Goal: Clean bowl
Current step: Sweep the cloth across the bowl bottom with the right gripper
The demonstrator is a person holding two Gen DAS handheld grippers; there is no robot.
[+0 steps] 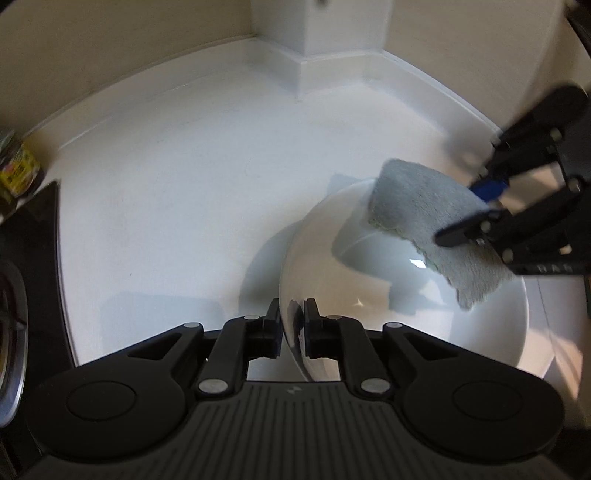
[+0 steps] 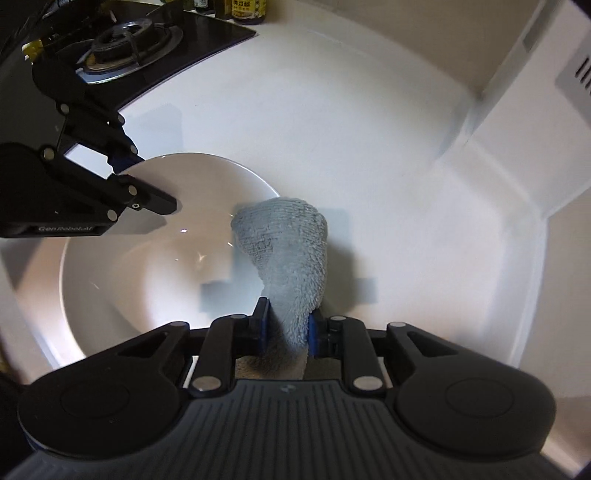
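Observation:
A white bowl (image 1: 369, 295) stands on the white counter (image 1: 184, 206). My left gripper (image 1: 291, 325) is shut on the bowl's near rim, one finger inside and one outside. It also shows in the right wrist view (image 2: 147, 181), clamped on the bowl (image 2: 147, 266) at its far left rim. My right gripper (image 2: 286, 325) is shut on a grey-blue cloth (image 2: 288, 251), which hangs over the bowl's right rim. In the left wrist view the right gripper (image 1: 476, 210) holds the cloth (image 1: 428, 221) above the bowl's far right side.
A black gas hob (image 2: 129, 40) with a burner lies at the far left, with bottles (image 2: 247, 9) behind it. A can (image 1: 18, 170) stands beside the hob. A wall corner column (image 1: 317, 29) rises behind the counter.

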